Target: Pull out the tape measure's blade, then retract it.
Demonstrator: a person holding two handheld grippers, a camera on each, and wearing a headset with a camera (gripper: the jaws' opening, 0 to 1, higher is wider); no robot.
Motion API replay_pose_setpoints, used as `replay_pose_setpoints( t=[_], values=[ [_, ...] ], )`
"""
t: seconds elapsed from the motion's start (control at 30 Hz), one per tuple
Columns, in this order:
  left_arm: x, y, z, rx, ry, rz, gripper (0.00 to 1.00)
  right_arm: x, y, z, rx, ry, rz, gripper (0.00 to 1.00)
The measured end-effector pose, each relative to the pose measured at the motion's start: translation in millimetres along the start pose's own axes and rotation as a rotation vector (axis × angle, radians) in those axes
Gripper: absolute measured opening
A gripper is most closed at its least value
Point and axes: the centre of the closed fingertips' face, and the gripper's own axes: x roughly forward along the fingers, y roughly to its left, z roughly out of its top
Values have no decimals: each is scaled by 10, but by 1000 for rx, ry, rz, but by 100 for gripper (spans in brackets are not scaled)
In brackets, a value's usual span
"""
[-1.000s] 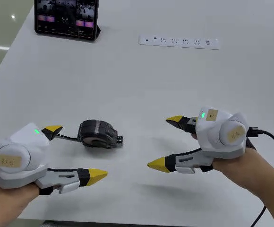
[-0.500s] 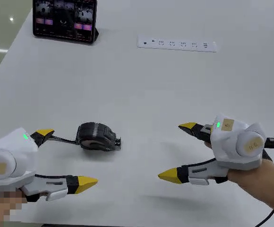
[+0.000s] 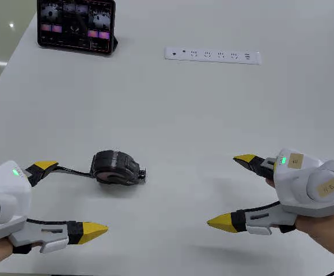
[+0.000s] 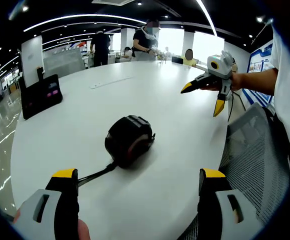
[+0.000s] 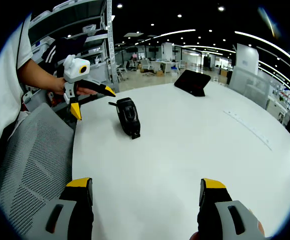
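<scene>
The white counter (image 3: 184, 109) carries everything. The left tool (image 3: 70, 196), jaws spread wide and empty, is just left of the black tape measure (image 3: 115, 167). The right tool (image 3: 229, 189), equally wide, is well apart on the tape measure's right. The tape measure's strap (image 3: 75, 171) reaches toward the left tool's far jaw.

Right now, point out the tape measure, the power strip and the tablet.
tape measure (image 3: 116, 168): head view, black case.
power strip (image 3: 212, 55): head view, middle sockets.
tablet (image 3: 76, 24): head view, lit screen.
</scene>
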Motion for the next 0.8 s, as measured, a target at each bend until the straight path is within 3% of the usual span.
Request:
replay_pose_setpoints(
  t=[0.33, 0.8],
  values=[
    [-105, 52, -83, 49, 34, 2, 99, -152, -18, -114, 6, 20, -21, 86],
    [-199, 58, -153, 51, 51, -21, 99, -364, -68, -232, 28, 27, -58, 87]
  ],
)
